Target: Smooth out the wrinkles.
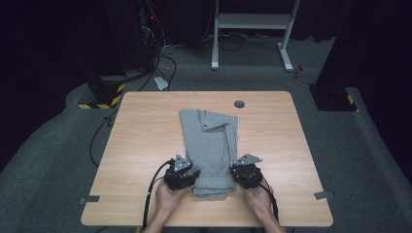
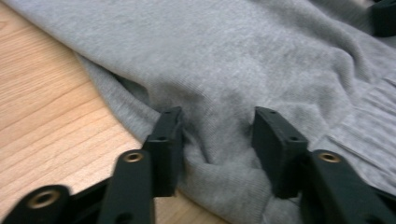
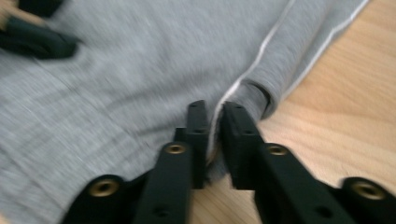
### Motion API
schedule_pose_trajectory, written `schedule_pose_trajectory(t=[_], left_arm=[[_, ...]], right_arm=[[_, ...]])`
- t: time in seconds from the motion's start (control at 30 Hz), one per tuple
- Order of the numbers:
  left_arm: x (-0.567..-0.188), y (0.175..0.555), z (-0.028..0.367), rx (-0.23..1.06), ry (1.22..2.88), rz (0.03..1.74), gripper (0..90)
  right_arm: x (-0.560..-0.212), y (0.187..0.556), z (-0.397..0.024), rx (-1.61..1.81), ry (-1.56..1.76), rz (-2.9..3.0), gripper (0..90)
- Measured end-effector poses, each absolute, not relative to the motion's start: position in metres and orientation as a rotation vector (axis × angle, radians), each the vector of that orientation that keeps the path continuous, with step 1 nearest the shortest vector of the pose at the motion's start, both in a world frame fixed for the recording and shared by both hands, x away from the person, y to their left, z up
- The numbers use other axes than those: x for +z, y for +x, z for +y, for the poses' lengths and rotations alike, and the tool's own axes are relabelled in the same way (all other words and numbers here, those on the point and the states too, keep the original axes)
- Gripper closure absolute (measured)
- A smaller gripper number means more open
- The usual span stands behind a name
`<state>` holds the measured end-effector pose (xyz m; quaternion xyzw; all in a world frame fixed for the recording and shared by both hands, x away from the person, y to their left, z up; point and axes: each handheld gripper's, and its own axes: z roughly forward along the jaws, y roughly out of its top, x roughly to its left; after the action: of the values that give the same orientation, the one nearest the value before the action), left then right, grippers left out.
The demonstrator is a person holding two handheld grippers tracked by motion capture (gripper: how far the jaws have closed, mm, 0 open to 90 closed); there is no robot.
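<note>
Grey garment [image 3: 116, 84] edge pinched between right gripper [image 3: 214, 135] fingers.

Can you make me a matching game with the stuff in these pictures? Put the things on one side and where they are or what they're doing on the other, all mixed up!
Things:
1. left hand-held gripper
2. right hand-held gripper
3. grey garment
4. round hole in the table

Places or states:
A. lies folded on the middle of the wooden table
B. jaws pinched shut on a white-stitched edge of cloth
C. sits near the far edge of the tabletop
D. jaws apart, with a bunch of cloth between them

Right pairs: 1-D, 2-B, 3-A, 4-C
</note>
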<state>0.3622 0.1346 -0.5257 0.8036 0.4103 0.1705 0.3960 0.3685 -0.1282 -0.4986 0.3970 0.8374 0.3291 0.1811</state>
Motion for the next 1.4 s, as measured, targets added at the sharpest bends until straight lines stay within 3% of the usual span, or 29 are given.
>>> schedule_pose_trajectory(t=[0.27,0.4,0.47,0.6,0.8,0.9,1.13,1.27,1.4], left_arm=[[-0.525,0.346,0.132,0.407,2.061,0.965,74.1],[-0.519,0.34,0.136,0.347,2.051,0.975,75.3],[-0.509,0.342,0.134,0.302,2.039,0.982,66.2],[-0.493,0.354,0.122,0.36,2.015,0.962,49.9],[-0.493,0.384,0.105,0.453,2.071,1.042,45.0],[-0.5,0.391,0.105,0.461,2.08,1.087,45.0],[-0.513,0.393,0.114,0.478,2.152,1.12,46.2],[-0.517,0.386,0.121,0.466,2.129,1.11,45.8],[-0.516,0.369,0.122,0.468,2.155,1.069,45.7]], right_arm=[[-0.506,0.357,-0.139,0.917,1.114,2.401,85.7],[-0.5,0.351,-0.145,0.964,1.106,2.378,69.6],[-0.494,0.346,-0.144,0.935,1.073,2.333,64.3],[-0.484,0.354,-0.139,0.958,1.073,2.287,57.1],[-0.48,0.386,-0.126,0.951,1.141,2.276,53.5],[-0.484,0.396,-0.12,0.911,1.149,2.287,58.7],[-0.497,0.404,-0.129,0.843,1.166,2.335,83.7],[-0.499,0.398,-0.145,0.847,1.169,2.341,89.2],[-0.501,0.383,-0.156,0.859,1.14,2.378,88.9]])
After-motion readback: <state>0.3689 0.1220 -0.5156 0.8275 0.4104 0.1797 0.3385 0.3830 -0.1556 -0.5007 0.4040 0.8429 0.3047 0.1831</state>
